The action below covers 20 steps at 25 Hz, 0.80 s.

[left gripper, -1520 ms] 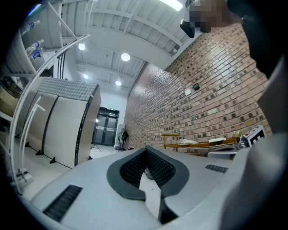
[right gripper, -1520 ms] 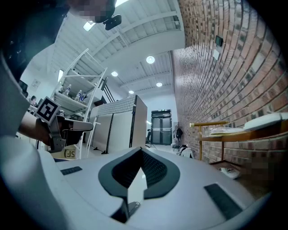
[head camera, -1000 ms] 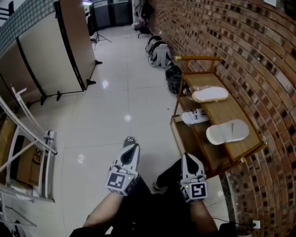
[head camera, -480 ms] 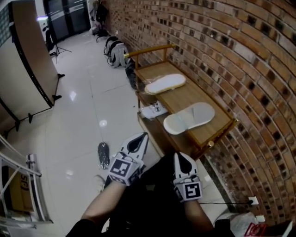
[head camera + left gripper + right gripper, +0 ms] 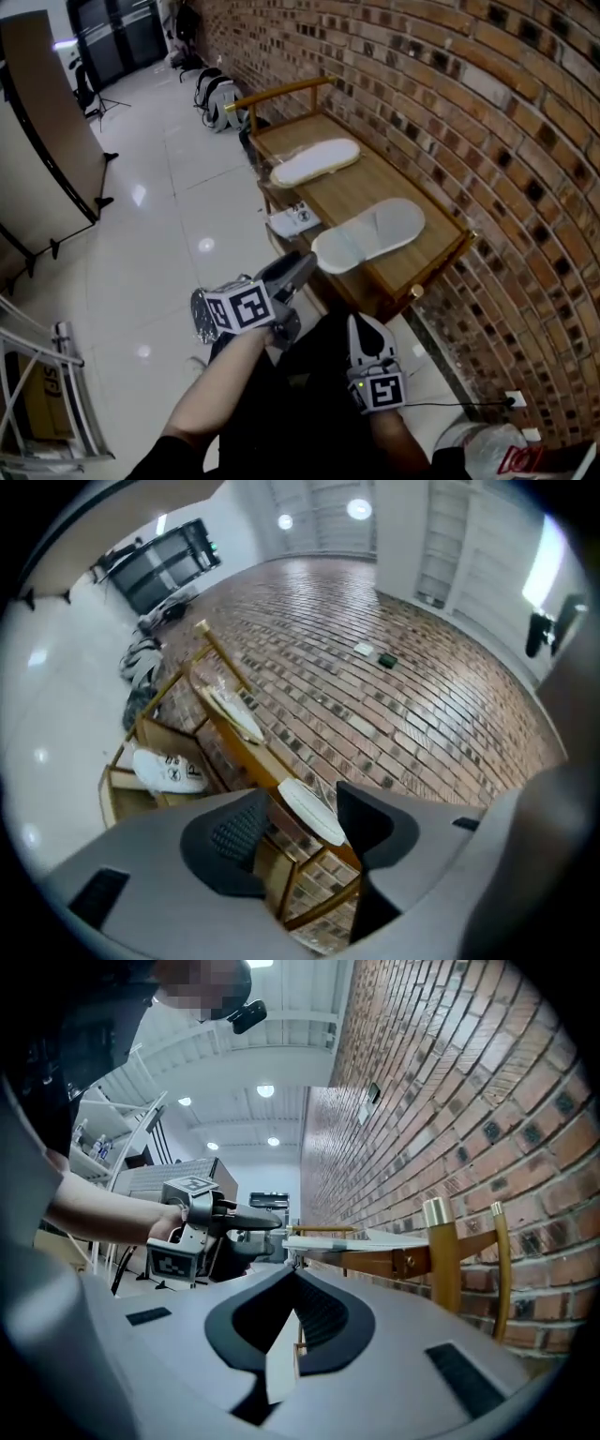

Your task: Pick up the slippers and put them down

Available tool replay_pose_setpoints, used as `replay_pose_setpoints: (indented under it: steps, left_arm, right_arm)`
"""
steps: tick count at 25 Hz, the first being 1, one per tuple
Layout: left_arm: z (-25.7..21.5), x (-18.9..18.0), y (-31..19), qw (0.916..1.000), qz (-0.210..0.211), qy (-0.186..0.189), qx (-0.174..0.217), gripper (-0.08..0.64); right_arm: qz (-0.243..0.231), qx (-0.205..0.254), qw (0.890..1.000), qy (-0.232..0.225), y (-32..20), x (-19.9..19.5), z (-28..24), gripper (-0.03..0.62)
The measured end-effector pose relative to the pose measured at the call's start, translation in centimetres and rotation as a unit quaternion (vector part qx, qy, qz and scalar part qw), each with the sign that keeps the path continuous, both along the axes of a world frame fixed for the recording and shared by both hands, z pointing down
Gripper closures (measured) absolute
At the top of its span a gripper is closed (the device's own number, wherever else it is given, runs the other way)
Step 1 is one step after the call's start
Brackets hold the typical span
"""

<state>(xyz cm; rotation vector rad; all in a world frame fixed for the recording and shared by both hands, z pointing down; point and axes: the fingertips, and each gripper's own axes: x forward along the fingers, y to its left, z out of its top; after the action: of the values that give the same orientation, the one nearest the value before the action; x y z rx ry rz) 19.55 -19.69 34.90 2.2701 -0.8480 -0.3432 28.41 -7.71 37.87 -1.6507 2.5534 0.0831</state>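
Two white slippers lie on top of a wooden bench (image 5: 427, 258) by the brick wall: the near slipper (image 5: 370, 233) and the far slipper (image 5: 316, 161). A third, printed slipper (image 5: 292, 221) sits on the lower shelf. My left gripper (image 5: 302, 266) is rolled on its side, just short of the near slipper's end. Its jaws are opening with nothing between them. In the left gripper view the near slipper (image 5: 306, 810) shows beyond the gap of the left gripper (image 5: 302, 823). My right gripper (image 5: 367, 325) hangs shut and empty below the bench's front corner; the right gripper view shows the right gripper (image 5: 293, 1277) with tips together.
Backpacks (image 5: 216, 94) lie on the floor beyond the bench. A folding panel (image 5: 42, 141) stands at the left and a metal rack (image 5: 37, 375) at the lower left. A silvery object (image 5: 201, 315) lies on the tiles. The bench's corner post (image 5: 437, 1241) rises close to my right gripper.
The view has swung toward the bench. My left gripper moved right toward the near slipper, rolled onto its side and its jaws parted. The right gripper shifted a little, still shut.
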Motion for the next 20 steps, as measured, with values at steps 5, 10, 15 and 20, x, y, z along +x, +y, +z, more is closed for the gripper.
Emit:
replay_pose_setpoints:
  steps: [5, 10, 15, 20]
  left_arm:
    - [0.8, 1.4, -1.8, 0.9780, 0.047, 0.157, -0.129, 0.285]
    - [0.6, 4.0, -2.6, 0.9763, 0.095, 0.145, -0.130, 0.285]
    - [0.3, 4.9, -2.4, 0.9730, 0.109, 0.155, -0.132, 0.419]
    - [-2.1, 4.8, -2.1, 0.9680, 0.118, 0.197, -0.101, 0.492]
  right_arm:
    - [0.004, -0.011, 1.000, 0.000, -0.6, 0.1, 0.6, 0.584]
    - [0.003, -0.016, 1.000, 0.001, -0.9, -0.4, 1.0, 0.584]
    - [0.004, -0.018, 1.000, 0.005, -1.1, -0.3, 1.0, 0.584]
    - [0.002, -0.015, 1.000, 0.012, -1.2, -0.3, 0.9, 0.584]
